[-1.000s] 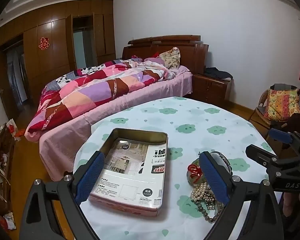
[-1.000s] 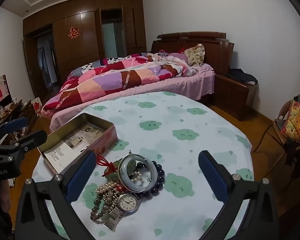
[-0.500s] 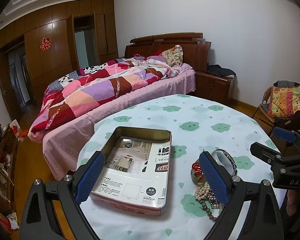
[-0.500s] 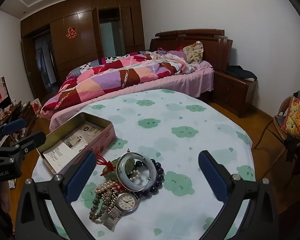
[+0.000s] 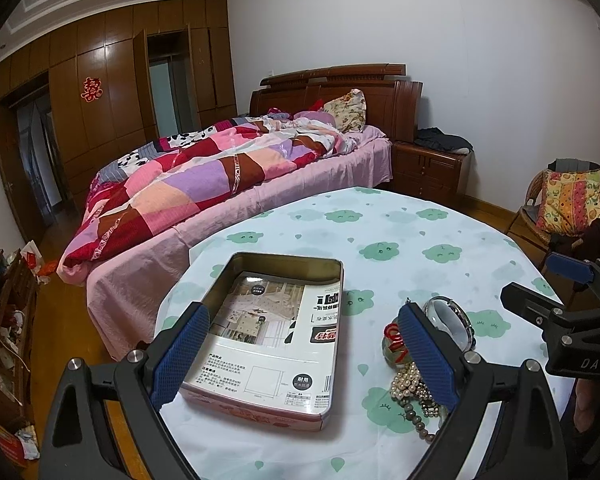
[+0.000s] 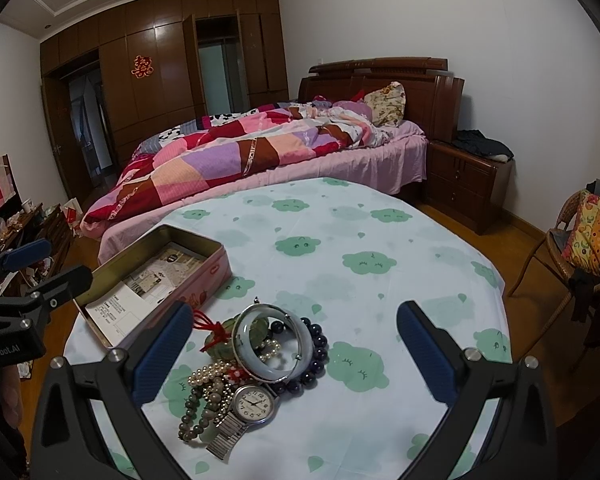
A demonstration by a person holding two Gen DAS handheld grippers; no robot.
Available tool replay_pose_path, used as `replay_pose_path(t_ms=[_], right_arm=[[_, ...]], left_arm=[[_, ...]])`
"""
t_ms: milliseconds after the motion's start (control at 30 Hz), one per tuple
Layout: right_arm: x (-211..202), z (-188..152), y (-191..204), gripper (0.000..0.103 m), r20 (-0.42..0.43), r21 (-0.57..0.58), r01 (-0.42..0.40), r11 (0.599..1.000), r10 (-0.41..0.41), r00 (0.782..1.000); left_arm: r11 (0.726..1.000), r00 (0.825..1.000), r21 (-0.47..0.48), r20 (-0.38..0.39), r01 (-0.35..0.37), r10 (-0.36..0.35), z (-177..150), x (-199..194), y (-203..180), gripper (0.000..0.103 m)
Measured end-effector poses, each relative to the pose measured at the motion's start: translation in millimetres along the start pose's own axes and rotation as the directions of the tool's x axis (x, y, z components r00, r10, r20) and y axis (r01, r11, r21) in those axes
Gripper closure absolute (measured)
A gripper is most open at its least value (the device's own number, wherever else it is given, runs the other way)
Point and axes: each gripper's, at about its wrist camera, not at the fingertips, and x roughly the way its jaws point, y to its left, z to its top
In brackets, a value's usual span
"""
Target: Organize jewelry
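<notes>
An open pink tin box (image 5: pixel 274 340) lined with a printed sheet sits on the round table; it also shows in the right wrist view (image 6: pixel 156 280). Right of it lies a jewelry pile: a pale bangle (image 6: pixel 274 346), a wristwatch (image 6: pixel 252 404), a pearl strand (image 6: pixel 212 376), grey-green beads (image 6: pixel 194 412), dark beads (image 6: pixel 316 352) and a green pendant with red cord (image 6: pixel 218 336). My left gripper (image 5: pixel 300 356) is open above the box, its right finger over the pile (image 5: pixel 410 384). My right gripper (image 6: pixel 294 354) is open above the pile.
The table (image 6: pixel 360 248) has a white cloth with green clouds. A bed (image 6: pixel 260 152) with a patchwork quilt stands behind it, a nightstand (image 6: pixel 468 176) at the back right, a wicker chair (image 6: pixel 580 240) to the right. A cluttered low shelf (image 5: pixel 4 304) stands at the left.
Both grippers have shifted slightly, so the box and pile sit a little differently in view. Both stay open; nothing has been picked up.
</notes>
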Motion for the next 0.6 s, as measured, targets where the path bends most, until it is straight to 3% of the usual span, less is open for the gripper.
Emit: replay_pose_path(t_ms=[600], right_arm=[[2.3,-2.9,-0.3,0.000,-0.004,0.002,0.000,1.000,0.000,1.000]], left_arm=[[1.000,1.000,0.005,-0.007,-0.004,0.004,-4.6,-1.5,3.7,0.008]])
